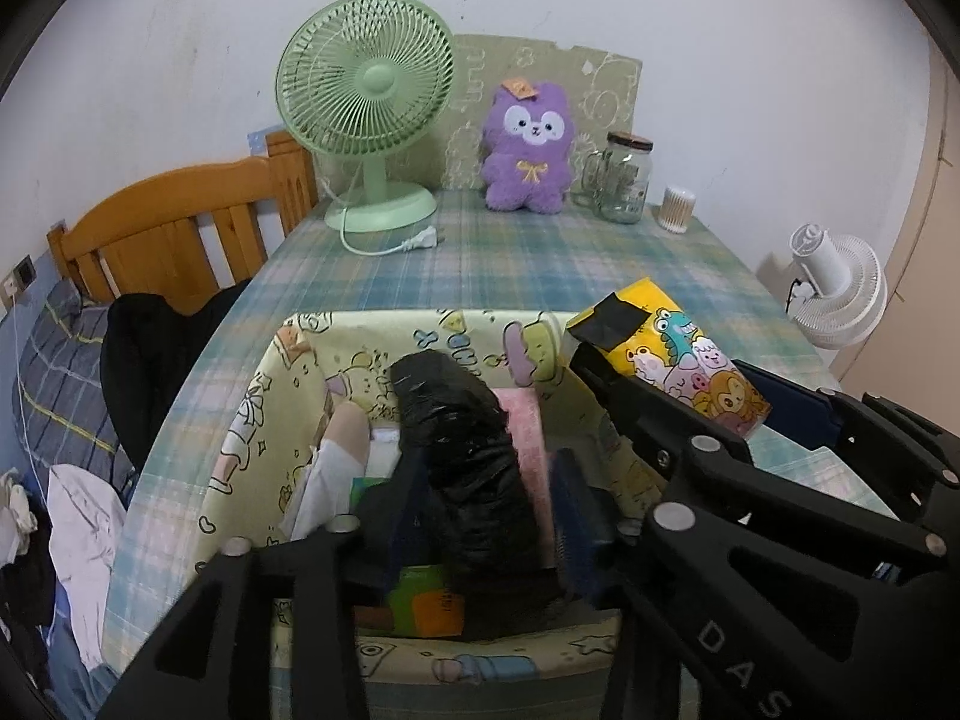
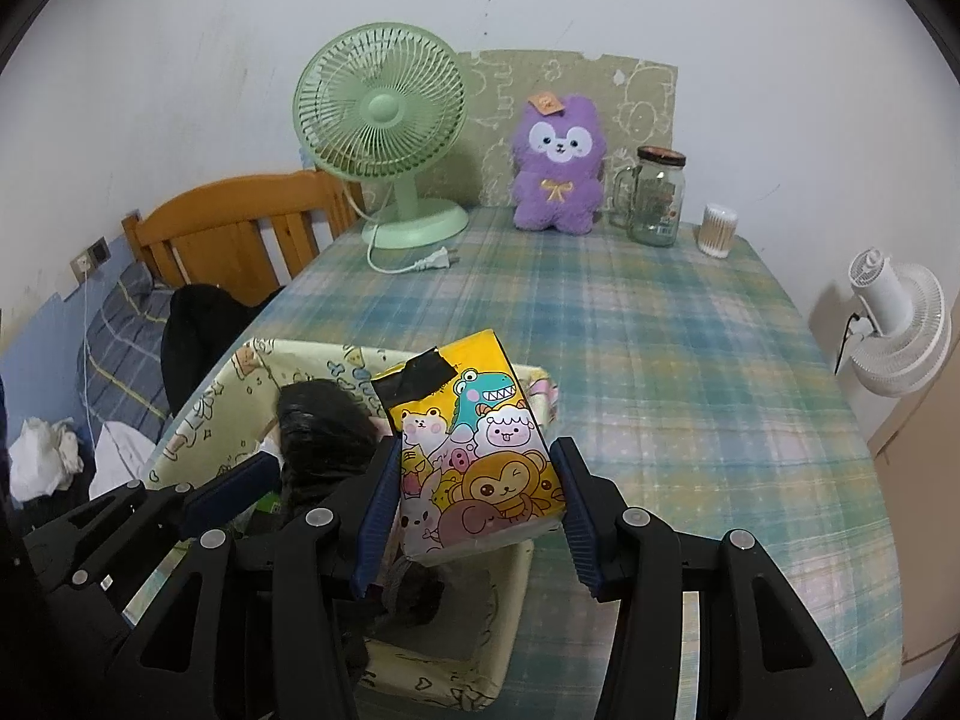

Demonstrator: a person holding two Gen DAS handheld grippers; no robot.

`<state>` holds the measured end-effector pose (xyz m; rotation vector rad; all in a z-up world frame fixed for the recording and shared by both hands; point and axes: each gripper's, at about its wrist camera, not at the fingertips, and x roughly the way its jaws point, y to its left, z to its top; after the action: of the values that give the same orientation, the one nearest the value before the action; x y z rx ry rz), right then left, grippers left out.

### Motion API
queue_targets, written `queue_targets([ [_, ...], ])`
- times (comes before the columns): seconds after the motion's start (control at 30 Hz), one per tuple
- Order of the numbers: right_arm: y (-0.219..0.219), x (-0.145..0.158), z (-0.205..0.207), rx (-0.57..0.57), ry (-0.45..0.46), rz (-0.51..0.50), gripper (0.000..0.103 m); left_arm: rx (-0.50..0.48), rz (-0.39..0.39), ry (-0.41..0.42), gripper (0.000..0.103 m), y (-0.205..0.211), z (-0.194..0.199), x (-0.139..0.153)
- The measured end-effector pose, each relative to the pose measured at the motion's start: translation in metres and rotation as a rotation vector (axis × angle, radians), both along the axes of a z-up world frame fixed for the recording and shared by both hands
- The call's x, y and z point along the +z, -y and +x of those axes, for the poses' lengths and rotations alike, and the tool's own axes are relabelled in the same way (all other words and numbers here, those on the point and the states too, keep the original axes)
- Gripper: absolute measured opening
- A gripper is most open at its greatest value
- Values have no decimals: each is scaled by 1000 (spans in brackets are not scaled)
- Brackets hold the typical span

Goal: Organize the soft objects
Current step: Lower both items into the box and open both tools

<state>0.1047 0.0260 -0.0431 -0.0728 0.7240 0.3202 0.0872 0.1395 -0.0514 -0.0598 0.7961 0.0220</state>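
Tissue pack: a soft yellow tissue pack (image 2: 480, 444) printed with cartoon animals — a dinosaur, a sheep, a monkey — with a strip of black tape at its top corner; it is held tilted in the air above the right rim of the fabric bin.
Right gripper: the right gripper (image 2: 477, 510) has its blue-padded fingers (image 2: 375, 516) pressed against both sides of the pack, clamped on it.
Left gripper: the left gripper (image 1: 486, 516) reaches down into the bin with its fingers spread on either side of a black bag; whether they touch the bag cannot be told.
Fabric bin: a pale yellow fabric bin (image 1: 252, 414) with cartoon prints stands near the table's front edge; inside are a crinkled black plastic bag (image 1: 474, 456), something pink, and white and green packets.
Table: a table (image 2: 690, 360) under a blue-green plaid cloth.
Far end of table: a green desk fan (image 2: 384, 138) with its plug lying loose, a purple plush toy (image 2: 558, 174), a lidded glass jar (image 2: 654, 198) and a tub of cotton swabs (image 2: 717, 231), all standing well apart from the bin.
Beyond the table: a wooden headboard (image 1: 174, 228) to the left, a white fan (image 2: 900, 330) to the right.
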Motion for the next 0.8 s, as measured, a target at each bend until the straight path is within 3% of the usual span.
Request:
queue_targets([
  [0.1,-3,-2,0,13,-5,2,53,25,23,24,84,-2,-2,-1],
  [0.17,-5,-3,0,22,-4,-5,53,32,40,36,88,-4,-2,-2],
  [0.67,-27,-13,11,108,-63,27,55,65,70,-10,94,-21,1,-7],
  [0.77,-28,-16,12,95,-75,18,66,65,75,-19,94,-22,0,-9],
  [0.8,-27,-15,11,89,-74,16,74,64,74,-19,94,-21,-1,-9],
])
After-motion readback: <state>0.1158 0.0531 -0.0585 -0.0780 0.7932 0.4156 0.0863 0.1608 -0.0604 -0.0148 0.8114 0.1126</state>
